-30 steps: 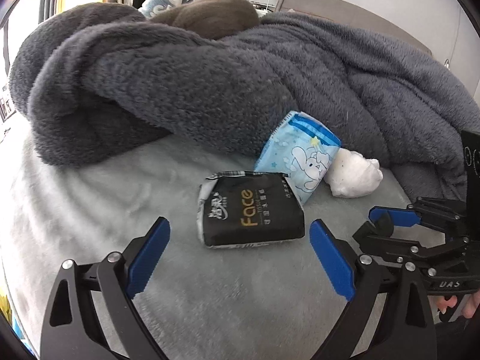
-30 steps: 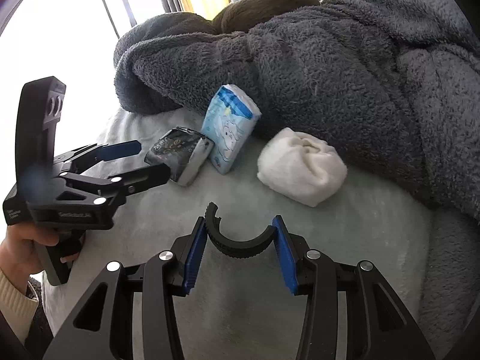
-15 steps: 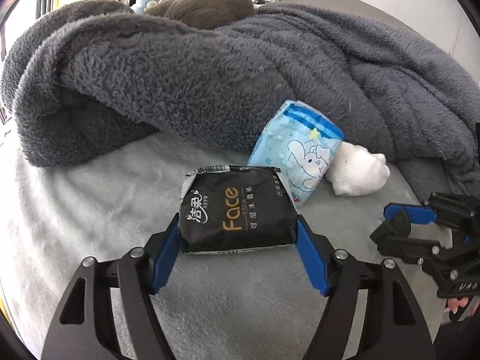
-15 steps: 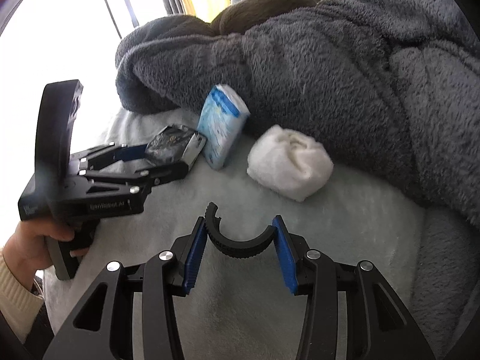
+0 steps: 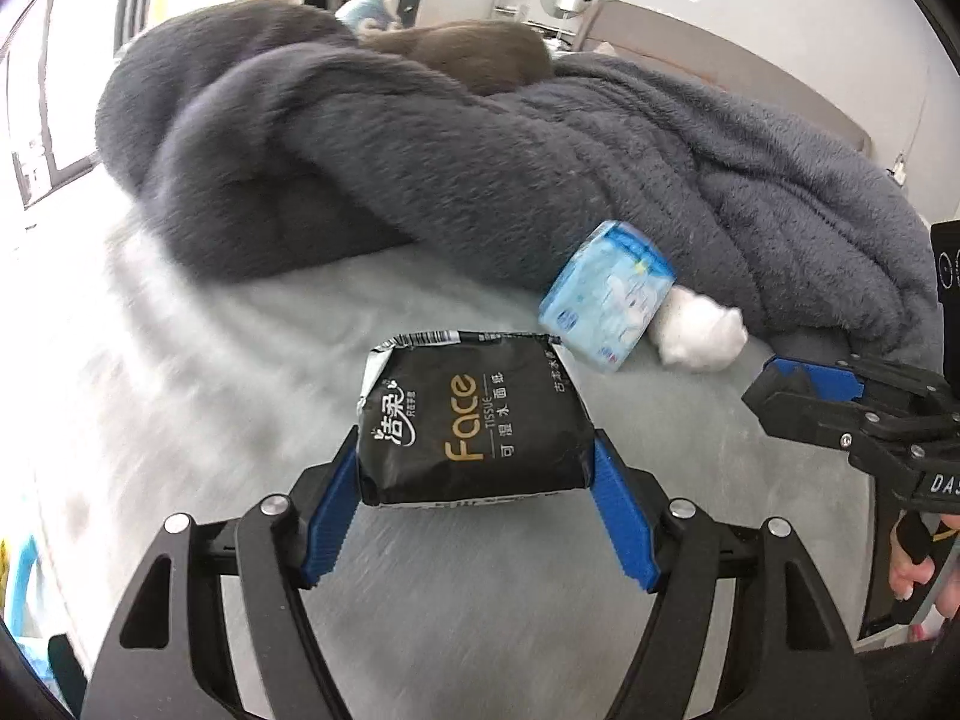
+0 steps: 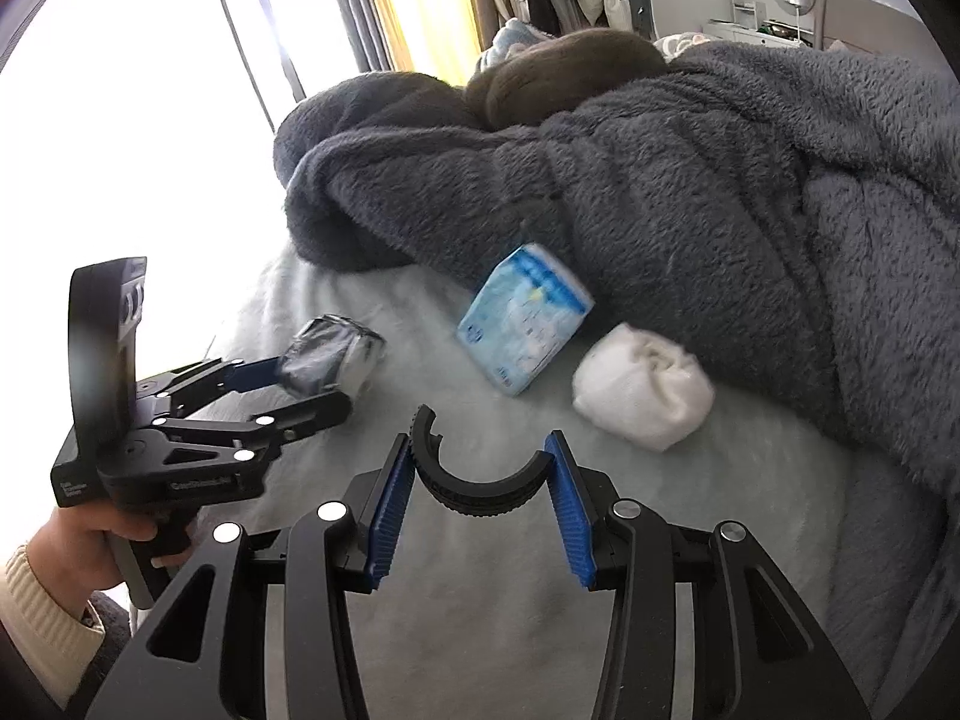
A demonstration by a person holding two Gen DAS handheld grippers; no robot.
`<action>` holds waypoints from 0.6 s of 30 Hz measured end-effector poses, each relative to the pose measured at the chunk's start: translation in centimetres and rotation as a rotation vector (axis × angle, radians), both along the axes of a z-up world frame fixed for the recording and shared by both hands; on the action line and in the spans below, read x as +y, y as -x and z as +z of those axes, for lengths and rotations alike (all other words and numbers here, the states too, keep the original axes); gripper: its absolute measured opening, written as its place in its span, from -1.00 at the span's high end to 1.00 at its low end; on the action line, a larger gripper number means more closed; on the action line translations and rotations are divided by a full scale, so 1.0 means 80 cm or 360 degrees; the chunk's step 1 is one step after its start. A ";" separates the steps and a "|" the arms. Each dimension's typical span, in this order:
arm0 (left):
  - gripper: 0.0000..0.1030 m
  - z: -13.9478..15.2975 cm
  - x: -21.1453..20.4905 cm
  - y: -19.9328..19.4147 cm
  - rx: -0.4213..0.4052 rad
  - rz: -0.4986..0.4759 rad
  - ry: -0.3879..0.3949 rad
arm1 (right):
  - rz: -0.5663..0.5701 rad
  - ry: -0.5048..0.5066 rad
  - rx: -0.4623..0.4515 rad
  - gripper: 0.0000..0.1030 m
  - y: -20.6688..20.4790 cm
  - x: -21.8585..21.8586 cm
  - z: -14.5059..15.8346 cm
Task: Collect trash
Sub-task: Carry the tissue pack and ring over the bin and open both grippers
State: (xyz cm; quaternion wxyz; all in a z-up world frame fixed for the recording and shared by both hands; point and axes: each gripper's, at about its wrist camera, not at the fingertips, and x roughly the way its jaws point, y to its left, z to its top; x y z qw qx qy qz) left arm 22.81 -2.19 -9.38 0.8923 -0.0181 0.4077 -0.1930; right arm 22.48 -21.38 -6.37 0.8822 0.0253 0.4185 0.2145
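A black "Face" tissue pack [image 5: 468, 414] sits between the blue pads of my left gripper [image 5: 474, 450], which is shut on its two sides. In the right wrist view the same pack [image 6: 330, 354] is held in the left gripper [image 6: 306, 387], apart from the other items. A blue cartoon-print tissue pack [image 5: 606, 306] leans on the blanket, with a white crumpled wad [image 5: 699, 330] beside it. My right gripper [image 6: 480, 450] is shut on a black curved plastic piece [image 6: 480, 495], near the blue pack [image 6: 522, 318] and the wad [image 6: 642, 387].
A thick dark grey fleece blanket [image 5: 420, 150] is piled across the back of the light grey bed cover [image 5: 240, 360]. A brown cushion [image 6: 570, 72] lies behind it. A bright window is at the left, and a person's hand [image 6: 78, 534] holds the left gripper.
My left gripper closed on the black tissue pack and drew it away from the blue pack. The right gripper rose a little, still holding the curved piece.
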 end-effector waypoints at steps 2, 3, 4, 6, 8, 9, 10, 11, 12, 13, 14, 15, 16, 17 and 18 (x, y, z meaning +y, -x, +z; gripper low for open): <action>-0.44 0.007 0.009 0.016 -0.0017 0.0009 -0.0011 | 0.0011 0.0002 0.0009 0.12 0.009 0.007 -0.002; -0.44 0.011 0.012 0.022 -0.0026 0.0016 -0.0005 | 0.0016 -0.0001 0.0005 0.12 0.013 0.013 -0.001; -0.44 0.015 0.016 0.031 -0.0035 0.0019 0.0004 | 0.0020 -0.0003 0.0000 0.12 0.016 0.017 0.000; -0.44 0.019 0.022 0.048 -0.0051 0.0030 -0.0009 | 0.0032 -0.0010 -0.0015 0.12 0.022 0.027 0.004; -0.44 0.023 0.026 0.065 -0.0058 0.0032 -0.0040 | 0.0055 -0.0013 -0.0031 0.12 0.031 0.041 0.008; -0.44 0.026 0.030 0.074 -0.0057 0.0035 -0.0042 | 0.0070 -0.0015 -0.0039 0.12 0.036 0.050 0.011; -0.44 0.029 0.036 0.081 -0.0058 0.0036 -0.0036 | 0.0084 -0.0016 -0.0047 0.12 0.040 0.057 0.014; -0.44 0.032 0.042 0.088 -0.0065 0.0036 -0.0033 | 0.0093 -0.0018 -0.0056 0.12 0.045 0.062 0.017; -0.44 0.034 0.047 0.095 -0.0077 0.0037 -0.0037 | 0.0102 -0.0020 -0.0068 0.12 0.049 0.069 0.020; -0.44 0.037 0.052 0.102 -0.0087 0.0044 -0.0046 | 0.0119 -0.0023 -0.0078 0.12 0.054 0.079 0.024; -0.44 0.038 0.060 0.108 -0.0091 0.0053 -0.0053 | 0.0130 -0.0022 -0.0082 0.12 0.056 0.085 0.025; -0.44 0.039 0.067 0.113 -0.0087 0.0062 -0.0056 | 0.0138 -0.0020 -0.0084 0.12 0.058 0.091 0.026; -0.44 0.040 0.077 0.118 -0.0082 0.0076 -0.0063 | 0.0145 -0.0022 -0.0085 0.12 0.060 0.098 0.027; -0.44 0.042 0.087 0.123 -0.0081 0.0094 -0.0081 | 0.0151 -0.0031 -0.0084 0.12 0.061 0.105 0.028; -0.44 0.045 0.097 0.128 -0.0085 0.0104 -0.0100 | 0.0160 -0.0047 -0.0087 0.12 0.061 0.114 0.030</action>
